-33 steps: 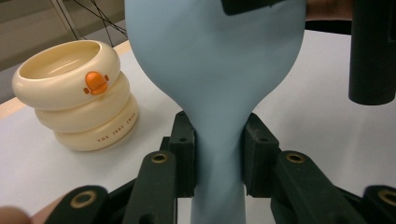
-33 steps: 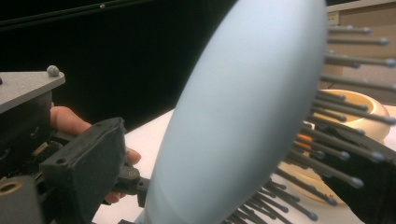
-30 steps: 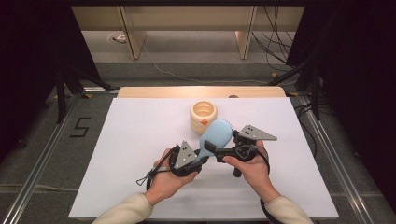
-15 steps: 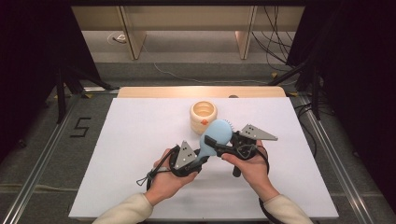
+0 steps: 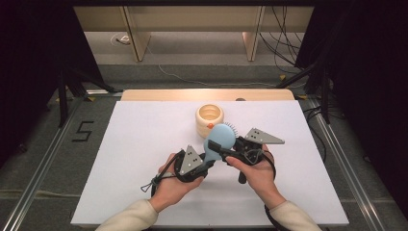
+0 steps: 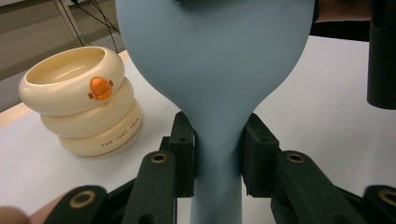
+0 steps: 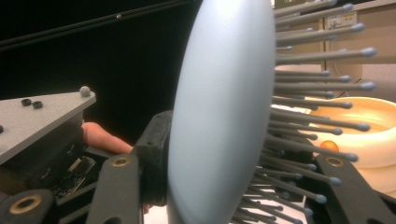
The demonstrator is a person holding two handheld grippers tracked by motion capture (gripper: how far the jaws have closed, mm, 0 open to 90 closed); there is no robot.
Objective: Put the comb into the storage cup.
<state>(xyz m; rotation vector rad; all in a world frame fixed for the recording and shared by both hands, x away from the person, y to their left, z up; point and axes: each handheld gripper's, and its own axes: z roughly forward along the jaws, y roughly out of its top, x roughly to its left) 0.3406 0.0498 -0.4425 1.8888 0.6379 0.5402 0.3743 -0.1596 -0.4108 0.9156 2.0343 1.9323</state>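
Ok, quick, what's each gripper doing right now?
Left gripper: closed on the neck of the blue hairbrush.
Right gripper: closed across the hairbrush head, one side on its back, the other among the bristles.

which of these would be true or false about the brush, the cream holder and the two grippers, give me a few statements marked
1. The left gripper has its jaws shut on the neck of the blue hairbrush. True.
2. The hairbrush lies flat on the white table. False: it is held up off the table between both grippers.
3. The right gripper grips the brush's head, one jaw on the smooth back and one among the bristles. True.
4. The cream ringed holder has a green mark on its side. False: the mark is orange.
5. The brush already sits inside the holder. False: it is held in front of the holder, on the person's side.
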